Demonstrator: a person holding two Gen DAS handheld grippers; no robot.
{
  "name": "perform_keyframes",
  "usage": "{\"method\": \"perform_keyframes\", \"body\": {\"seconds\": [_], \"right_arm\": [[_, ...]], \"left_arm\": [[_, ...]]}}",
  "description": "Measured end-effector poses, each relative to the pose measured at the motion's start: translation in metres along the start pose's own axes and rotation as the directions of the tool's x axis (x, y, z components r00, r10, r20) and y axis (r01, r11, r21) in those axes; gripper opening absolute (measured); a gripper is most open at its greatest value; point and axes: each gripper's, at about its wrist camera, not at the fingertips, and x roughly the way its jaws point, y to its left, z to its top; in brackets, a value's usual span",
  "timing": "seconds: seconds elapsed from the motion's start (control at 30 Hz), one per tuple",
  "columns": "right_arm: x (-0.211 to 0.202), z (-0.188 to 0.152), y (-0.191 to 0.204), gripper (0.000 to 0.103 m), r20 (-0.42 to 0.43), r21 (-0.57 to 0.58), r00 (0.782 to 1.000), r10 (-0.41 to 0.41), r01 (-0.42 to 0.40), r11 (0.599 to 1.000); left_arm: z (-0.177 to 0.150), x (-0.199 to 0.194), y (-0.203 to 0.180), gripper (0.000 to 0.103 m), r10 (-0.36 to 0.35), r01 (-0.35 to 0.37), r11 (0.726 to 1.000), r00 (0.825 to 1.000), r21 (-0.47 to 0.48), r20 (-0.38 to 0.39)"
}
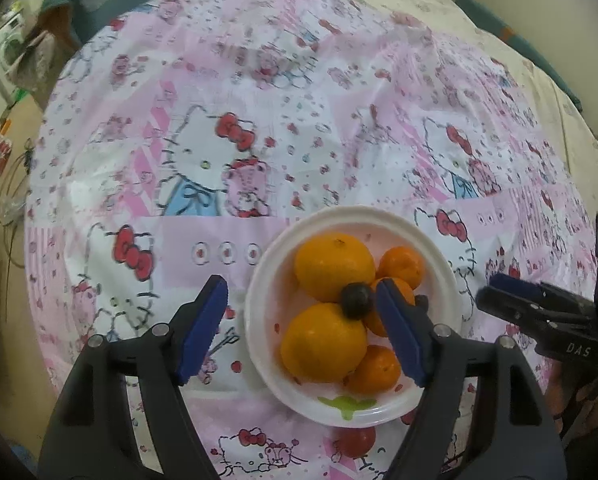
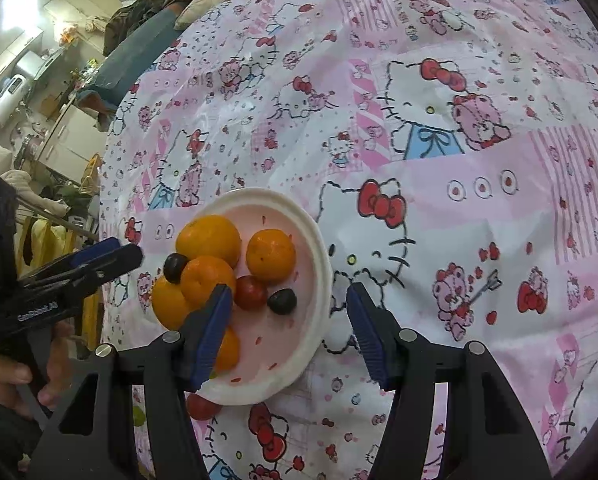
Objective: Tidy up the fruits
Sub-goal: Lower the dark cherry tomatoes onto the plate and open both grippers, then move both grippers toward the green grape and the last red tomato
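White round plastic plate (image 2: pixel 313 240) w/ raised rim and a pale pink, speckled centre sits on a thin, shiny, creased vinyl cloth (image 2: pixel 439 168) printed w/ pink-and-white cartoon cats and red bows; the cloth covers what looks like a bed, so no worktop as such, and the plate lies toward the cloth's near edge. On the plate: two big smooth oranges (image 1: pixel 333 266) and approx. three smaller dimpled mandarins (image 2: pixel 271 255) heaped on one side, a small glossy red round fruit (image 2: pixel 251 292) and a dark, near-black plum-like one (image 2: pixel 282 301) on the bare pink part, plus a second dark round fruit (image 1: pixel 355 300) perched on top of the orange heap. One more red round fruit (image 2: pixel 201 406) lies on the cloth, just outside the plate's near rim. Left claw (image 1: pixel 301 328): black frame, ribbed blue pads, spread wide, holding nothing; its right pad is over the heap just beside the dark fruit, contact can't be told. Right claw (image 2: pixel 289 334): same build, also wide apart and empty, left pad over the plate's fruit, right pad beyond the rim over the cloth.
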Motion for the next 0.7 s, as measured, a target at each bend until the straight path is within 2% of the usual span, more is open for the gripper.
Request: {"method": "perform_keyframes", "body": {"seconds": [0.13,0.33,0.47,0.7], "right_arm": [[-0.008,-0.007,-0.004,0.062,0.013,0.031,1.000,-0.011,0.011,0.999],[-0.026,-0.020,0.007,0.062,0.047,0.023,0.999,-0.013,0.012,1.000],[-0.034,-0.030,0.016,0.062,0.062,0.008,0.998,-0.020,0.019,1.000],[-0.041,-0.052,0.028,0.062,0.071,0.011,0.997,-0.015,0.014,1.000]], "left_arm": [[-0.005,-0.011,0.011,0.073,-0.015,0.016,0.999,1.000,-0.046,0.008],[-0.015,-0.029,0.014,0.073,0.004,-0.003,0.999,1.000,-0.039,0.024],[-0.027,-0.050,0.018,0.073,0.038,-0.035,0.999,0.997,-0.031,0.074],[-0.050,-0.071,0.034,0.073,0.038,-0.033,0.997,0.997,-0.066,0.072]]}}
